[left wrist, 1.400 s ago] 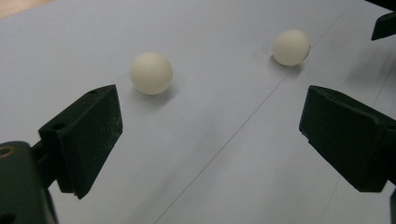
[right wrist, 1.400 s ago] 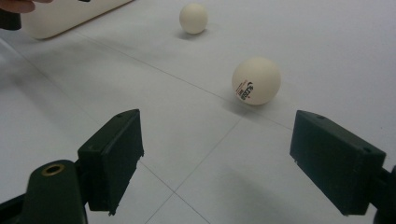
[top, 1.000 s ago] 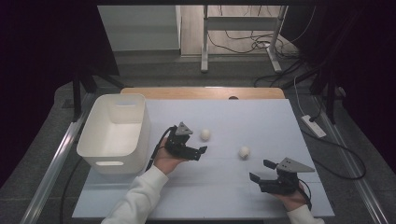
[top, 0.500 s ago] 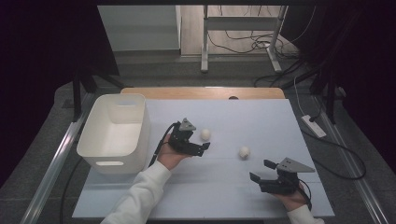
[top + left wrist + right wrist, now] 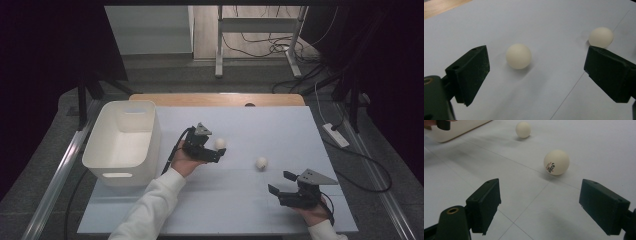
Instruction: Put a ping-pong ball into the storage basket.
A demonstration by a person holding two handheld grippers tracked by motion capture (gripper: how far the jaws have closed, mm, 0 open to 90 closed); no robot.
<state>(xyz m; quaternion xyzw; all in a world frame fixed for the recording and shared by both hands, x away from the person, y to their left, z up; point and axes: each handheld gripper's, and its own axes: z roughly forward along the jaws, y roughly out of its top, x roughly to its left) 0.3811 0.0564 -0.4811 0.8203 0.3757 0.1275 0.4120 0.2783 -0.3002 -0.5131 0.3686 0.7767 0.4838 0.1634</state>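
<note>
Neither ping-pong ball binned yet. Left gripper spread, nearer ball lying between its jaws. Right gripper spread, idle near right; second ball mid-table. White bin far left.

High view: fixed overhead, looks forward and down over whole pale blue tabletop. Left gripper view: low, close, faces small cream-white ball. Right gripper view: low, faces printed cream-white ball. All three views share both balls and tabletop.
</note>
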